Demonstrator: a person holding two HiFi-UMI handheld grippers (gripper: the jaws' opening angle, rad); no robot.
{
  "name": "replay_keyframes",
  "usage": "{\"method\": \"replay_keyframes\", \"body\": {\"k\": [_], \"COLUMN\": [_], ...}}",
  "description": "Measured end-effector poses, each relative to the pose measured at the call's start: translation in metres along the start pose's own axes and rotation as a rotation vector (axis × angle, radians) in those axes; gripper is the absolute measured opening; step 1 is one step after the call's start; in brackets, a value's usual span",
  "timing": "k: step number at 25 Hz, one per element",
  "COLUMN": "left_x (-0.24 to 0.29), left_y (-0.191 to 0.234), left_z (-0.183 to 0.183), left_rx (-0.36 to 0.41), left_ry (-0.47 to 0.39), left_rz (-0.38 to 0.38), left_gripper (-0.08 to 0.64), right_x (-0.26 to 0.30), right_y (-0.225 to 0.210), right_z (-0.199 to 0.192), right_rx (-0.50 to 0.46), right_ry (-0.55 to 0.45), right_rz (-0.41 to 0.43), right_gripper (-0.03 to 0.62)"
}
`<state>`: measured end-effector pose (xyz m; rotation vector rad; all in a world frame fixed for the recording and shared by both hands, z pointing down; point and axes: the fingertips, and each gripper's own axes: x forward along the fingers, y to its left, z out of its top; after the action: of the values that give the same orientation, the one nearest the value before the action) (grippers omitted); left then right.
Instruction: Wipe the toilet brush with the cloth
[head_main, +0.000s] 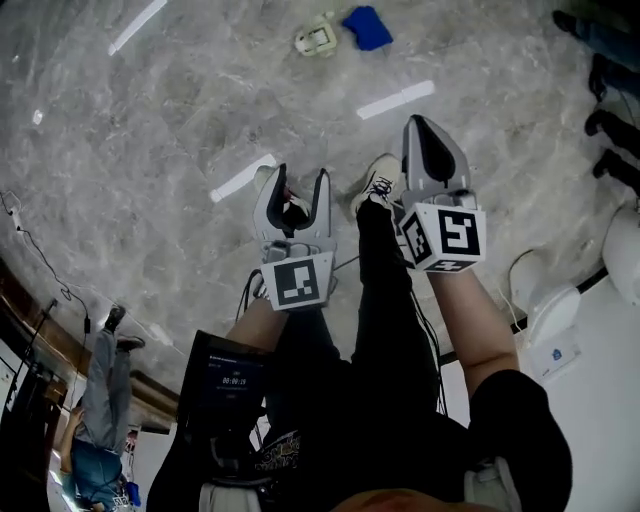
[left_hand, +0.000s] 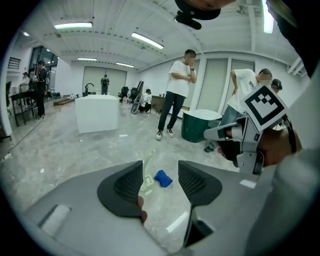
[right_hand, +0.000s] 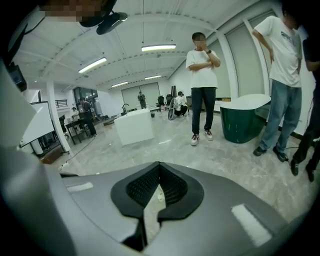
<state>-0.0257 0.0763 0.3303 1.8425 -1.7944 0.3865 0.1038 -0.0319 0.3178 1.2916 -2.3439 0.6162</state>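
Note:
Far ahead on the marble floor lies the pale toilet brush (head_main: 318, 38), and the blue cloth (head_main: 367, 27) lies just right of it. Both grippers are held high above the floor, well short of them. My left gripper (head_main: 298, 178) is open with nothing between its jaws. In the left gripper view the blue cloth (left_hand: 163, 178) and the brush (left_hand: 146, 183) show through the gap of the left gripper (left_hand: 160, 167). My right gripper (head_main: 420, 122) is shut and empty; in its own view the right gripper (right_hand: 159, 166) has its pads meeting.
People stand nearby (right_hand: 202, 80), beside a dark green tub (right_hand: 242, 117). A white block (left_hand: 97, 113) stands farther back. Shoes of bystanders (head_main: 607, 75) are at the head view's right edge. White fixtures (head_main: 545, 295) and a cable (head_main: 30, 245) lie on the floor.

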Motion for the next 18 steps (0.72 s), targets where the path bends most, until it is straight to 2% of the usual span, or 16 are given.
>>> {"method": "replay_keyframes", "body": {"k": [3,8,12,18], "left_x": [-0.022,-0.091,-0.132,-0.193], "left_y": [-0.007,-0.028,-0.038,-0.044], "left_z": [0.053,0.15,0.223,0.288], "left_rx": [-0.008,-0.032,0.038,0.1], "left_ry": [-0.053,-0.13,-0.207,-0.274], "left_rz": [-0.002,-0.042,-0.112,-0.169], "left_gripper": [0.222,0.219,0.218,0.204], "right_x": [-0.028,-0.097,-0.135,-0.193], "right_y": [0.01,0.04,0.067,0.106], "right_z": [0.052,0.126,0.19,0.24], "right_rx": [0.005,0.032,0.037,0.044], "right_ry": [-0.067,-0.094,-0.156,-0.221], "right_rz": [-0.016,-0.02,-0.007,-0.021], "right_gripper": [0.003,0.003,0.003,0.003]}}
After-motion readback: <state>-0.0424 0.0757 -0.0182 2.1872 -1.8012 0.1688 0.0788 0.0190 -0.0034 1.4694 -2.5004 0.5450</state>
